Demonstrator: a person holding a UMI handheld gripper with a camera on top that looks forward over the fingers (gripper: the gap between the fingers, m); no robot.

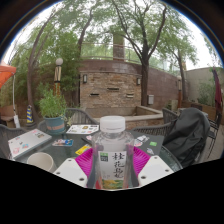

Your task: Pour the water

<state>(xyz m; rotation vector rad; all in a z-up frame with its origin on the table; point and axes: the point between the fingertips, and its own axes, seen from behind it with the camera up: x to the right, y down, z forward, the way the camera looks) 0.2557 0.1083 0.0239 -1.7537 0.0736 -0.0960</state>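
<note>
Outdoor setting, patio under trees. The tongs reach forward with a clear plastic water bottle standing upright between their two fingers; the pink pads sit against the bottle's sides left and right, so the tongs appear clamped on the bottle. Bottle has a white screw cap, still on, and a label with green print and dark characters around its lower body. Behind the bottle lies the worktop, cluttered: a white cup or bowl to the left, near the left finger; a flat white booklet or box further left; another printed paper or booklet just beyond the bottle's left shoulder. A potted green plant stands at the worktop's far left side. To the right, a dark bag or backpack sits on what looks like a chair. Beyond, a brick wall and tree trunks; an orange canopy edge at far left.
</note>
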